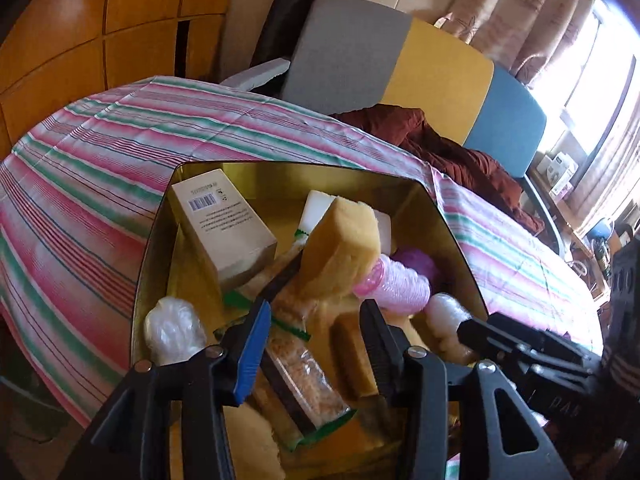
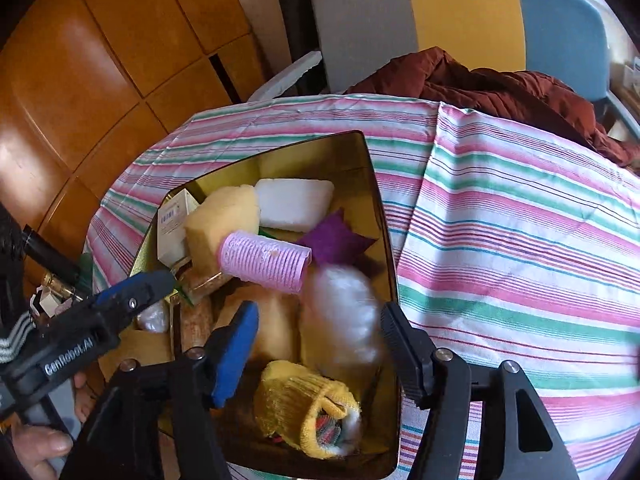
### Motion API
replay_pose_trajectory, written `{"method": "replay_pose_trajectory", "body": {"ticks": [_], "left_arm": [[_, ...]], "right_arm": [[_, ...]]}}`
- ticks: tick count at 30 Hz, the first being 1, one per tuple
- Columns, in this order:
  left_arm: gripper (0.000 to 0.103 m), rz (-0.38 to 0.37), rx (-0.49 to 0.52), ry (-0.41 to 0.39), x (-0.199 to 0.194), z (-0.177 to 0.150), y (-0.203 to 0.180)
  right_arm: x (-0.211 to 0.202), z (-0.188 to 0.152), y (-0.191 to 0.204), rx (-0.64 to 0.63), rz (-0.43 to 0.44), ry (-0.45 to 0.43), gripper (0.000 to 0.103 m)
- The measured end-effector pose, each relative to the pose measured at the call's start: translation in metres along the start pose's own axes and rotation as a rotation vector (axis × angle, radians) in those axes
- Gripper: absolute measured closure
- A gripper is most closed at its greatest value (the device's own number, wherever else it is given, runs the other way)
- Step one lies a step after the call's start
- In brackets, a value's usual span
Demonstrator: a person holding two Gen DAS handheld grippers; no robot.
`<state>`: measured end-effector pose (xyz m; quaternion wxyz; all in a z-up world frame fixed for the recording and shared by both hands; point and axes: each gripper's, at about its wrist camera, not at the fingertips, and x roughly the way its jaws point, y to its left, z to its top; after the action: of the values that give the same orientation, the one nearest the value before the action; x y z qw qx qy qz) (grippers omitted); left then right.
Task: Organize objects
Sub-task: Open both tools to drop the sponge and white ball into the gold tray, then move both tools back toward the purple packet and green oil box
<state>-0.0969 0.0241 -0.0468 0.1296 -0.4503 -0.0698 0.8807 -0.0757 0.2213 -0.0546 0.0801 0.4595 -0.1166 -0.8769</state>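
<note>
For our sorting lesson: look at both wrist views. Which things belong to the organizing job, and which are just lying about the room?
Part of the job:
gold tin
pink hair roller
yellow sponge
white sponge
beige carton
yellow sock roll
left gripper
right gripper

Just lying about:
striped tablecloth
maroon jacket
chair

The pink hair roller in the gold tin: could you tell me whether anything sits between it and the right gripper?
Yes: the white plastic-wrapped bundle lies between the right gripper and the pink hair roller, in the gold tin.
</note>
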Motion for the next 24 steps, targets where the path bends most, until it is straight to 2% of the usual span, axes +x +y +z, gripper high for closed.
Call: {"method": "replay_pose_trajectory", "body": {"ticks": [10, 24], "left_arm": [[0.056, 0.071, 0.069, -0.065, -0.02, -0.009, -0.011], [0.056, 0.088, 0.123, -0.118, -0.041, -0.019, -0.024]], "right_arm": [[-0.004, -0.007, 0.002, -0.002, 0.0, -0.002, 0.037], [-0.024, -0.015, 0.011, -0.061, -0.052, -0.072, 0.026]]}}
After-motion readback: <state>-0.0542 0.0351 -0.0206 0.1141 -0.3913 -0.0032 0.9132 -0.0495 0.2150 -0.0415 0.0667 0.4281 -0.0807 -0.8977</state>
